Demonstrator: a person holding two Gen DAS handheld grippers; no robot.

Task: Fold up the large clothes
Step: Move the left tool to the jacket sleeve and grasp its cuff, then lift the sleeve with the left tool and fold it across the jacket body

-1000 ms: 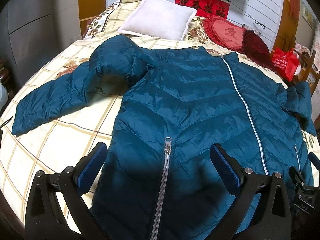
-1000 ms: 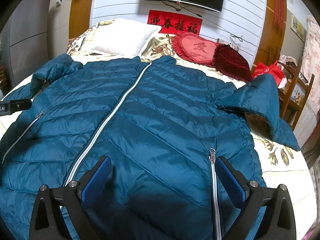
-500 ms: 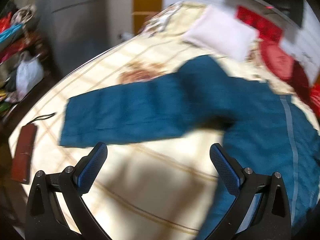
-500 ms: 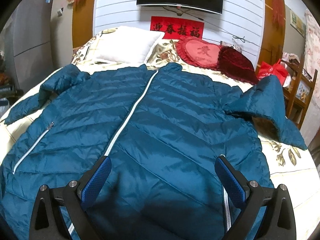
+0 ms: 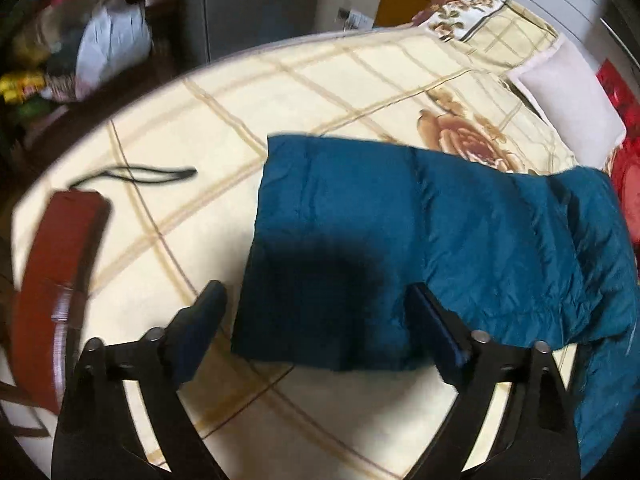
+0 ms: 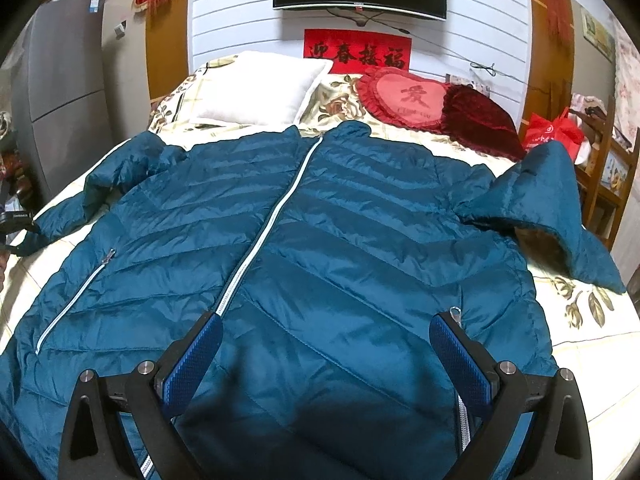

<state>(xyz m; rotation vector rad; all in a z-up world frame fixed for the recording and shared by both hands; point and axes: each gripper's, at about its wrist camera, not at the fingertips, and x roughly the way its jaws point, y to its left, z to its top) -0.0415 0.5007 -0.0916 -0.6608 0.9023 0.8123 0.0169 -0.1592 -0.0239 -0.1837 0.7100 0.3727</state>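
At the bed's left edge, the sleeve (image 5: 360, 248) lies straight ahead of the open left gripper (image 5: 316, 336), cuff nearest; the right gripper (image 6: 324, 356), also open, hovers over the jacket (image 6: 320, 240).

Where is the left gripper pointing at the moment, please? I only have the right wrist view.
Observer: The left gripper is open and aimed at the cuff of the jacket sleeve, which lies spread flat on the bedsheet.
Operator: Thank you. Is anything lying near that cuff?
Observer: Yes. A dark red flat object and a black cord lie on the sheet to the left of the cuff, apart from it.
Operator: Is the sleeve gripped yet?
Observer: No. Both fingers stand wide apart, with nothing between the pads.
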